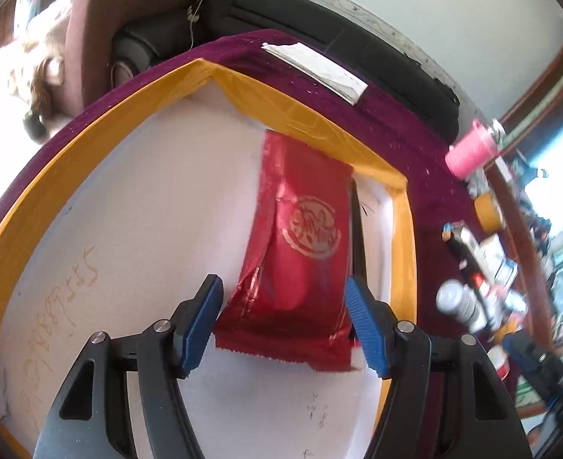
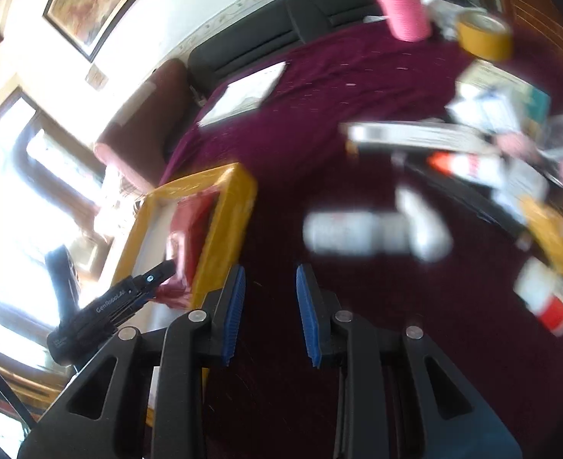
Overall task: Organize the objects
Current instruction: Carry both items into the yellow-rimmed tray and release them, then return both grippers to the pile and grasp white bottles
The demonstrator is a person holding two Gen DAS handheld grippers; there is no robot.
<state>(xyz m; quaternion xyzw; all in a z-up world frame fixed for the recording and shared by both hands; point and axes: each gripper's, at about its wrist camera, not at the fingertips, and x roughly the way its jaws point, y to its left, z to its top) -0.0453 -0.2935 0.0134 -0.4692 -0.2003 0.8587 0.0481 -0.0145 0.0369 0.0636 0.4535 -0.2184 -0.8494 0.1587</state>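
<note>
A red foil packet with a gold emblem lies inside a white box with a yellow-taped rim, against its right wall. My left gripper is over the box with its blue pads on either side of the packet's near end, jaws wide apart; I cannot tell if the pads touch the packet. In the right wrist view the box stands at the left with the left gripper reaching into it. My right gripper is open and empty above the maroon cloth. A blurred white bottle lies just ahead of it.
On the right of the cloth lie a pink cup, a yellow tape roll, several bottles and boxes and an orange packet. A paper pad lies at the far edge. A black sofa stands behind the table.
</note>
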